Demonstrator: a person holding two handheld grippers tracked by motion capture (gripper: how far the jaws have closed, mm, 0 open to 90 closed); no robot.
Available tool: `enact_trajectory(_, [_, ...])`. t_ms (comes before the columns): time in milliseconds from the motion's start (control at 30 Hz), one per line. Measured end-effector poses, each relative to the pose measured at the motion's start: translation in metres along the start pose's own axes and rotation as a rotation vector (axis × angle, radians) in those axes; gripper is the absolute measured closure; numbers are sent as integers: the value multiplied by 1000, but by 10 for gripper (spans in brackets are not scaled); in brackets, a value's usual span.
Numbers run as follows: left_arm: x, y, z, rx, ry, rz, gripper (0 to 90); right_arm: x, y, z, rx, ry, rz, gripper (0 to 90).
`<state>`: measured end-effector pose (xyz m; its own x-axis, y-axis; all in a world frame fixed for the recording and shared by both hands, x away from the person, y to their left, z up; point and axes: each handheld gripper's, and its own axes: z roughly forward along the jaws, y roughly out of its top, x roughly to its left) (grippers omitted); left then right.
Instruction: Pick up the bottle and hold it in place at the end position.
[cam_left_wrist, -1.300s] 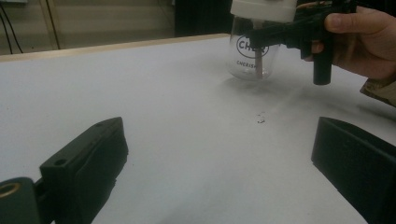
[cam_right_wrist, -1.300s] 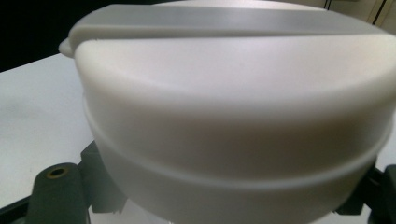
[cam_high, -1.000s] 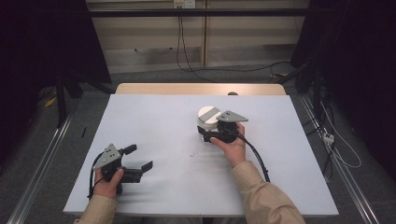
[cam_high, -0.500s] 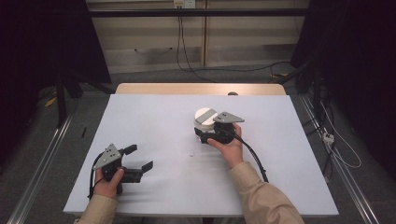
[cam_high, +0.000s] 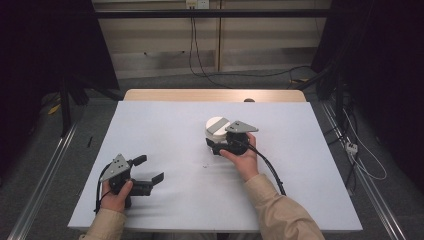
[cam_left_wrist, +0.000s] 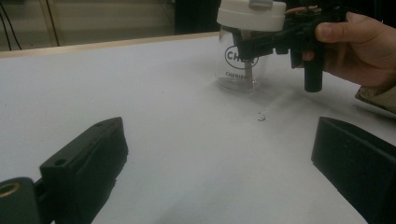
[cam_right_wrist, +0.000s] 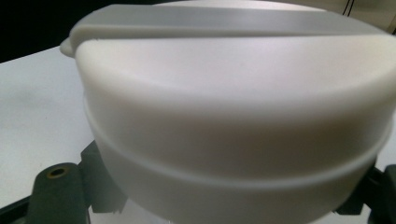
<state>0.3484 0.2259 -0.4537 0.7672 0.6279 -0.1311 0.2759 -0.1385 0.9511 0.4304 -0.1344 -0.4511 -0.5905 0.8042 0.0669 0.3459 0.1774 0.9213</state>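
Observation:
A clear glass jar (cam_left_wrist: 240, 65) with black lettering and a white lid (cam_high: 216, 123) stands near the middle of the white table (cam_high: 165, 125). My right gripper (cam_high: 215, 137) comes at it from the right and is shut on the jar just under the lid. In the right gripper view the lid (cam_right_wrist: 233, 107) looms close, with the right gripper (cam_right_wrist: 219, 196) showing a black jaw at each bottom corner. My left gripper (cam_high: 151, 168) rests near the front left of the table, open with nothing between its jaws. In its own view, the left gripper (cam_left_wrist: 219, 128) faces the jar and the right gripper (cam_left_wrist: 247, 44).
A tiny dark speck (cam_left_wrist: 261, 116) lies on the table in front of the jar. A wooden strip (cam_high: 215, 95) runs along the far table edge. Cables (cam_high: 360, 155) trail over the floor at the right, and metal rails (cam_high: 45, 185) flank the table.
My right gripper and the jar have shifted slightly to the left. The left gripper has stayed where it was.

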Motion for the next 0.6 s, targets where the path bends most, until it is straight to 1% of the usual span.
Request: enact_trajectory(600, [0, 0, 0, 2, -1, 1, 31, 3, -2, 2, -1, 14, -10, 186])
